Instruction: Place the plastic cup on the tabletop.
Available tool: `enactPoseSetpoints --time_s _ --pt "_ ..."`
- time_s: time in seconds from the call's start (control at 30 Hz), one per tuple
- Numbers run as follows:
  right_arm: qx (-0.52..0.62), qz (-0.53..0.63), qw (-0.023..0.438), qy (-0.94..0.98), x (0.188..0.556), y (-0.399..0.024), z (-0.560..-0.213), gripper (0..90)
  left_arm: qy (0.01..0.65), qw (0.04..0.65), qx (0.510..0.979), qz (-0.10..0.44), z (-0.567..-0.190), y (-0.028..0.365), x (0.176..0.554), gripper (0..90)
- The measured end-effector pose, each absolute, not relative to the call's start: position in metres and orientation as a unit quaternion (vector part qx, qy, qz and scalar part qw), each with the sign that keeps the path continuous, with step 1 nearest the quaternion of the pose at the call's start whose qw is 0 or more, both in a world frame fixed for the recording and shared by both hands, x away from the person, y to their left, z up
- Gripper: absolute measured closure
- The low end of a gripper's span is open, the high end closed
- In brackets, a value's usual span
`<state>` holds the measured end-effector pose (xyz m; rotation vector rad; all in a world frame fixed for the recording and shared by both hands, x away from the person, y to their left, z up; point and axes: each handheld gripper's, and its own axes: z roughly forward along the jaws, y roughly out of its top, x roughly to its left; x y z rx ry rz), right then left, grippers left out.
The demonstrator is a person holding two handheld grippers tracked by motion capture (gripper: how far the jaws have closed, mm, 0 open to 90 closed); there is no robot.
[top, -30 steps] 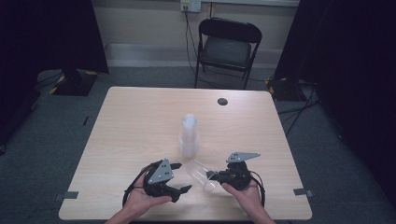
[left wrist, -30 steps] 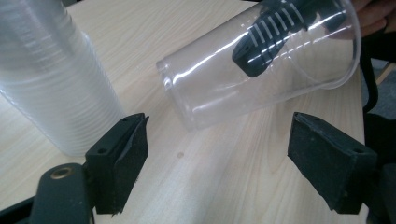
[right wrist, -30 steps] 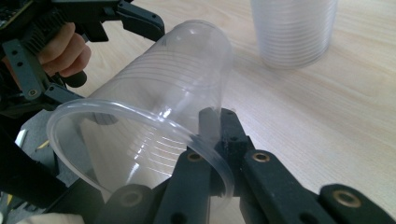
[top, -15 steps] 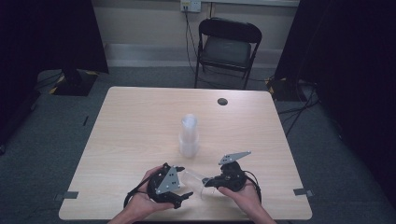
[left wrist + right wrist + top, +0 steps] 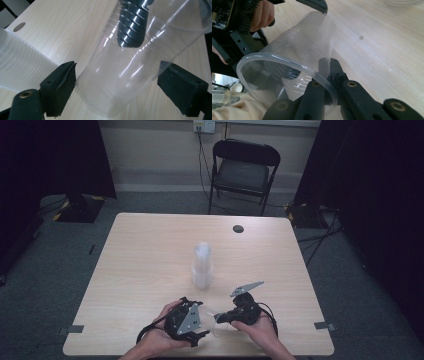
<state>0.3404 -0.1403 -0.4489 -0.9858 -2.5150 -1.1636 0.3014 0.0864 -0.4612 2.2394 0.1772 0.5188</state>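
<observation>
A clear plastic cup [image 5: 212, 318] lies on its side, held just above the table's front edge between my two grippers. My right gripper [image 5: 222, 318] is shut on the cup's rim [image 5: 287, 60], one jaw inside the cup and one outside. That ribbed inner finger [image 5: 132, 27] shows through the cup wall. My left gripper [image 5: 117, 75] stands open around the cup's base [image 5: 105, 100]; its jaws have just been opening, and the pad [image 5: 182, 92] on the right stands clear of the cup. A tall stack of clear cups [image 5: 202, 265] stands mid-table.
The wooden table [image 5: 150, 250] has a round black grommet [image 5: 238, 228] near its far edge. A black folding chair [image 5: 242, 170] stands behind it. Dark curtains hang at both sides. The cup stack [image 5: 22, 67] is close beside the left gripper's jaw.
The left gripper's jaws have spread apart from the cup's base. The right gripper keeps its hold on the rim, and both hands stay near the front edge.
</observation>
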Motion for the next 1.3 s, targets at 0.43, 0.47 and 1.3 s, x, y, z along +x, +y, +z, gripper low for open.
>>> enactPoseSetpoints --time_s 0.43,0.47,1.3 --pt "-0.349 -0.393 0.109 -0.843 0.344 -0.139 -0.45 89.4 0.037 0.409 0.883 0.228 -0.461 0.071 0.297 17.7" --pt "-0.35 -0.392 0.108 -0.844 0.344 -0.139 -0.45 89.2 0.036 0.406 0.885 0.227 -0.46 0.07 0.296 16.9" --pt "-0.365 -0.385 0.13 -0.837 0.342 -0.128 -0.458 89.3 0.019 0.434 0.876 0.211 -0.459 0.053 0.283 24.2"
